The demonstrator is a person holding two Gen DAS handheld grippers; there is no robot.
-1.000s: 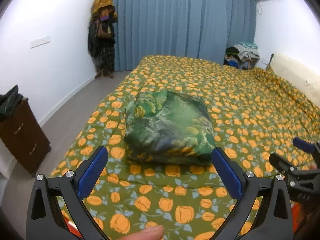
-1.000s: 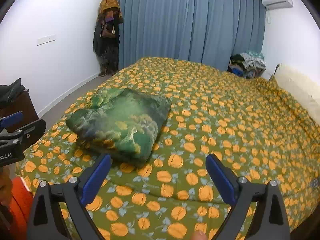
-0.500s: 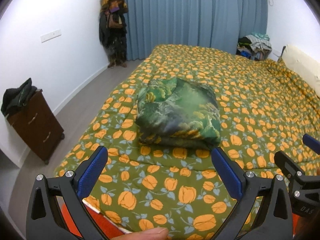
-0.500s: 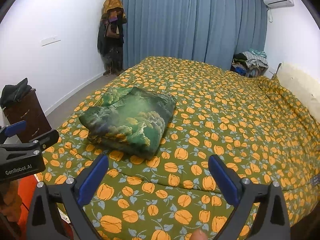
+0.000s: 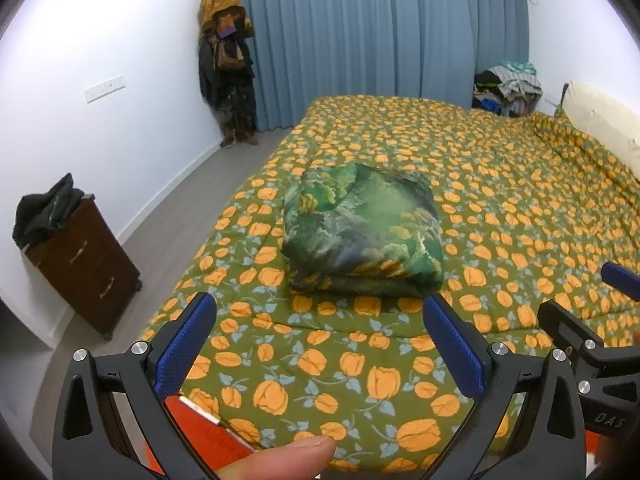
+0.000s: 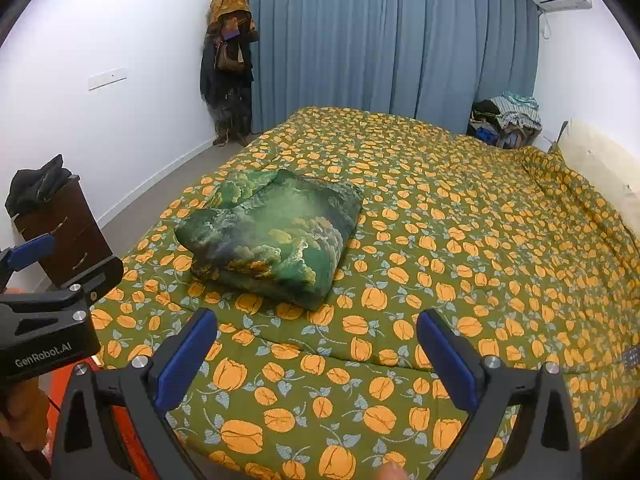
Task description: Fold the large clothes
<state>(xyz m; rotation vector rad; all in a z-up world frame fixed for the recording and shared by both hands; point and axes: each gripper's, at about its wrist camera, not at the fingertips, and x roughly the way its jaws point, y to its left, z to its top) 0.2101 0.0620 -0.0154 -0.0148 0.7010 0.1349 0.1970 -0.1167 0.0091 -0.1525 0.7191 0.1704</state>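
Garment: green printed garment lies folded in a compact bundle on the bed, near its foot corner.
Left hand-held gripper: jaws apart, empty, above bed edge.
Right hand-held gripper: jaws apart, empty.

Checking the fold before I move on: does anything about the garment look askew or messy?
Mostly tidy: the green garment lies folded on the bed. Its far-left corner sticks out past the bundle's edge. Both tools are open and clear.
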